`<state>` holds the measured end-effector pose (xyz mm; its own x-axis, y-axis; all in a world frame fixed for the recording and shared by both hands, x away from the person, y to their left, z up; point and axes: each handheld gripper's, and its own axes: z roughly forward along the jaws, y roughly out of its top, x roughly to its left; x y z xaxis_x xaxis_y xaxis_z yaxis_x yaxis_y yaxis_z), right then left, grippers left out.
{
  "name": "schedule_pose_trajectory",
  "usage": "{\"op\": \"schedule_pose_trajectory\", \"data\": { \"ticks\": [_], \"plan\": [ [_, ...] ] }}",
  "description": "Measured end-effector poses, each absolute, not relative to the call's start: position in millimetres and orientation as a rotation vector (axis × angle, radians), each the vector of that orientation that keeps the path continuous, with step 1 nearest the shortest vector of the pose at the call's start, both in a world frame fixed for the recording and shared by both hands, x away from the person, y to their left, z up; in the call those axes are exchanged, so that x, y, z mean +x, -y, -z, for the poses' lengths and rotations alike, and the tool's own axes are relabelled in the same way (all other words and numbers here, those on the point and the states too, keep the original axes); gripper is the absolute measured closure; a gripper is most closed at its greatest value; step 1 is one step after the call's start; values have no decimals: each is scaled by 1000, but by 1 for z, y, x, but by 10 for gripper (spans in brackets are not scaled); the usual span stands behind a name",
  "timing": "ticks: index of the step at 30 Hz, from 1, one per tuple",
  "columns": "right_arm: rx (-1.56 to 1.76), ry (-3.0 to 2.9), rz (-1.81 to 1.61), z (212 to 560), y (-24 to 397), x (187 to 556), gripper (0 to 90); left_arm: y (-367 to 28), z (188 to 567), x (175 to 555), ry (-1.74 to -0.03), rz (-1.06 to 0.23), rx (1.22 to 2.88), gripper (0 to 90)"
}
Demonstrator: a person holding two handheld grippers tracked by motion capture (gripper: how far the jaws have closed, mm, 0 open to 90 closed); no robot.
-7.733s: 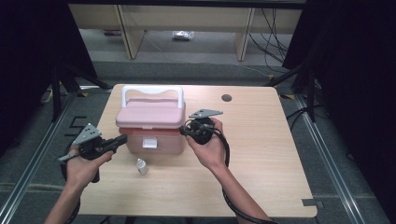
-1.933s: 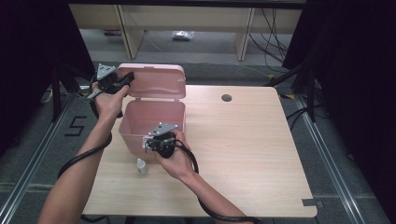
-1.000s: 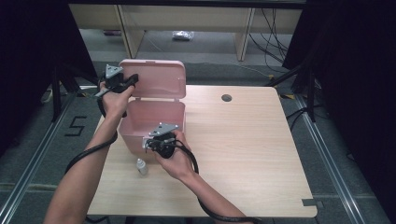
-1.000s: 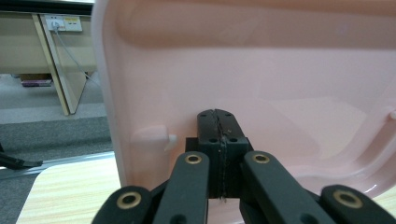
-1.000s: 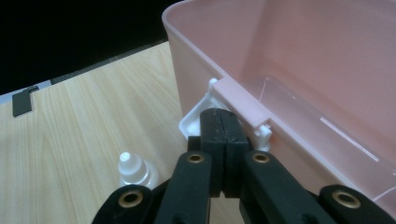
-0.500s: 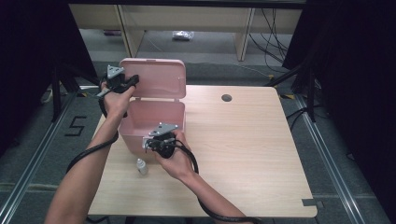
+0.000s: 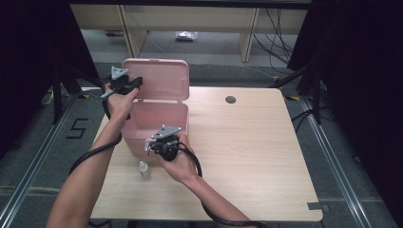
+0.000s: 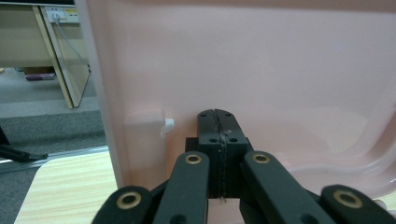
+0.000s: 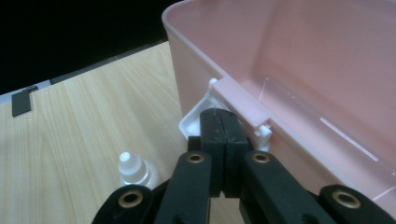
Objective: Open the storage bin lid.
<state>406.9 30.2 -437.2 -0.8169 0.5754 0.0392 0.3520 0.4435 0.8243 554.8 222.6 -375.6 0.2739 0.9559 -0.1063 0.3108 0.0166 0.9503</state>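
Pink box (image 7: 154, 126) on worktop (image 7: 256, 156), lid (image 7: 159, 80) upright. Left tool (image 8: 218, 122) clenched, pressed against lid's inner face; right tool (image 9: 218, 122) clenched too, nosed against white front latch (image 9: 198, 116), grasping nothing. Small dropper bottle (image 7: 144, 169) just beside box. Likely trouble: lid dropped shut through slipped left tool; bottle toppled by right hand (image 7: 178, 164).

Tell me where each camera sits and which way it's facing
High view: fixed above the near side of the table, looking forward and down; both forearms and grippers show.
Left gripper view: rides the left gripper, facing the inside of the raised lid; shut black fingers show.
Right gripper view: rides the right gripper, facing the white latch on the box, dropper bottle alongside.
All three share the pink box.
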Motion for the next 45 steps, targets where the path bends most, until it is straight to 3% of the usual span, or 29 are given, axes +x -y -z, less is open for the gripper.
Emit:
{"op": "schedule_pose_trajectory", "data": {
  "ticks": [45],
  "plan": [
    [818,-2449,-1320,438,-30,406,900,-214,395,566,-1288,-739,1591,897]
  ]
}}
